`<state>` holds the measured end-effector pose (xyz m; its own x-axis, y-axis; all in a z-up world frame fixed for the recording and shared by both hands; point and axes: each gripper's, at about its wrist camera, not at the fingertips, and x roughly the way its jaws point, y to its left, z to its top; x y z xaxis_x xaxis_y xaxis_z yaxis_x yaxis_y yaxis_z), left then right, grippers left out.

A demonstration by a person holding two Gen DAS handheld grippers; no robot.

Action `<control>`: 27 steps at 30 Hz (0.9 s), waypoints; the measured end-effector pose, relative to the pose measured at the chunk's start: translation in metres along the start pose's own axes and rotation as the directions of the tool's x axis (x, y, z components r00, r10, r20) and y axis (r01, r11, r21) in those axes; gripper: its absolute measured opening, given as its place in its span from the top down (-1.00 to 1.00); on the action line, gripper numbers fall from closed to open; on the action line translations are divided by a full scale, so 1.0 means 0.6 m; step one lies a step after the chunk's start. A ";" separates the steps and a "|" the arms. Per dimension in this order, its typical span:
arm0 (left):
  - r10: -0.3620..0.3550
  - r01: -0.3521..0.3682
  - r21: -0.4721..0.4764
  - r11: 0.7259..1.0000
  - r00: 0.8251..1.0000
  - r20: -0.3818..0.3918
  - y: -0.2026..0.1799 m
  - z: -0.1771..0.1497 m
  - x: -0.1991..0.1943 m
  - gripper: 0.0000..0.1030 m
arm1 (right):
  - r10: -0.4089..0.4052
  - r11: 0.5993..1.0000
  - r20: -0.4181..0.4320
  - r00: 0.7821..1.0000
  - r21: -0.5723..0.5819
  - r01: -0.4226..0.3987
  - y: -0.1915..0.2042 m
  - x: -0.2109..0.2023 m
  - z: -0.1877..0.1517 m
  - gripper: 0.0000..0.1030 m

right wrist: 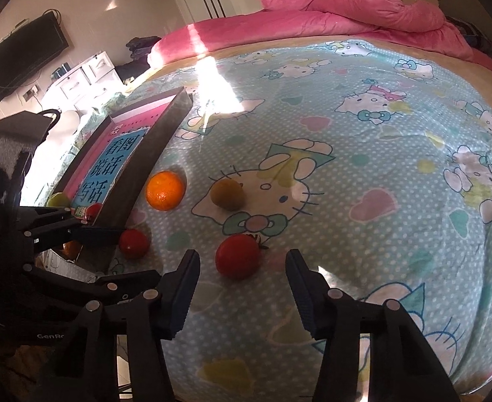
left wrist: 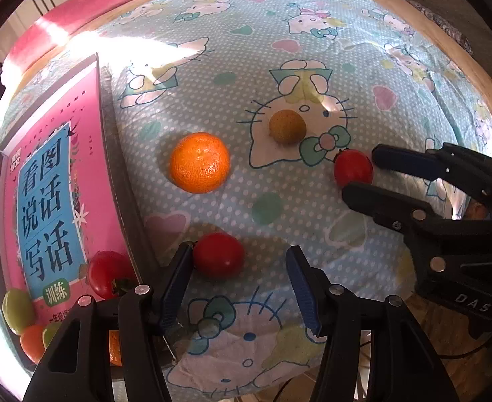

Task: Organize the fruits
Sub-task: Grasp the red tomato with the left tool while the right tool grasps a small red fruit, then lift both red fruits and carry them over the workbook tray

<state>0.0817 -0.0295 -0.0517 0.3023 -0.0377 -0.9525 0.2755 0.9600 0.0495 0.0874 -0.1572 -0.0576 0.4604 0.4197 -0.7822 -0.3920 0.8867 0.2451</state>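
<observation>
left gripper (left wrist: 239, 288): jaws apart, straddling a cherry tomato (left wrist: 218, 255) that's hugging its left finger, so I'd centre before squeezing
right gripper (right wrist: 242, 288): also apart, bracketing another tomato (right wrist: 237, 256)
tray (right wrist: 159, 147): sitting left of both, probably the drop spot

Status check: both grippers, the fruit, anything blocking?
Left gripper open around a tomato. Right gripper open around the other tomato. Orange, green fruit loose on bedspread. Tray path unblocked.
</observation>
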 end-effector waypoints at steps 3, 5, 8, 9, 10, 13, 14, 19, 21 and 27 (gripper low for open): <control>-0.001 0.001 0.003 1.000 1.000 0.004 -0.001 0.001 0.001 -0.14 | 0.000 1.000 -0.014 1.000 -0.013 0.000 0.005 0.009 -0.001 0.17; -0.008 0.008 0.001 1.000 1.000 0.002 -0.001 0.002 0.001 -0.07 | -0.005 1.000 -0.020 1.000 -0.018 0.005 0.006 0.014 0.000 0.27; -0.017 0.017 -0.007 1.000 1.000 0.003 0.000 0.001 0.005 -0.01 | -0.019 0.999 -0.026 0.999 -0.031 0.018 0.008 0.020 0.000 0.40; -0.018 0.018 -0.008 1.000 1.000 0.003 0.001 0.003 0.006 0.00 | -0.019 0.999 -0.025 1.000 -0.031 0.018 0.008 0.021 0.000 0.40; -0.019 0.019 -0.012 1.000 1.000 0.004 0.001 0.003 0.006 0.04 | -0.019 0.999 -0.023 1.000 -0.032 0.019 0.007 0.020 -0.001 0.40; -0.029 0.029 -0.024 0.999 1.000 0.010 0.006 0.005 0.007 0.20 | -0.018 0.999 -0.019 1.000 -0.030 0.018 0.007 0.020 0.000 0.41; -0.032 0.033 -0.032 0.999 0.999 0.013 0.008 0.006 0.007 0.24 | -0.017 0.999 -0.017 1.000 -0.028 0.017 0.006 0.019 0.000 0.41; -0.058 0.059 -0.050 0.997 0.998 0.022 0.015 0.003 0.005 0.39 | -0.016 1.000 -0.004 1.000 -0.009 0.016 0.001 0.017 0.002 0.41; -0.066 0.067 -0.051 0.996 0.997 0.027 0.015 0.001 0.002 0.39 | -0.010 1.000 0.001 1.000 0.002 0.010 -0.003 0.014 0.004 0.41; -0.107 0.110 -0.065 0.992 0.993 0.048 0.012 0.001 -0.010 0.39 | -0.002 0.999 0.030 1.000 0.036 0.001 -0.011 0.002 0.007 0.41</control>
<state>0.0825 -0.0224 -0.0453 0.3144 -0.1531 -0.9369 0.2467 0.9662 -0.0751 0.0938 -0.1615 -0.0578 0.4847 0.4237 -0.7652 -0.3629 0.8934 0.2648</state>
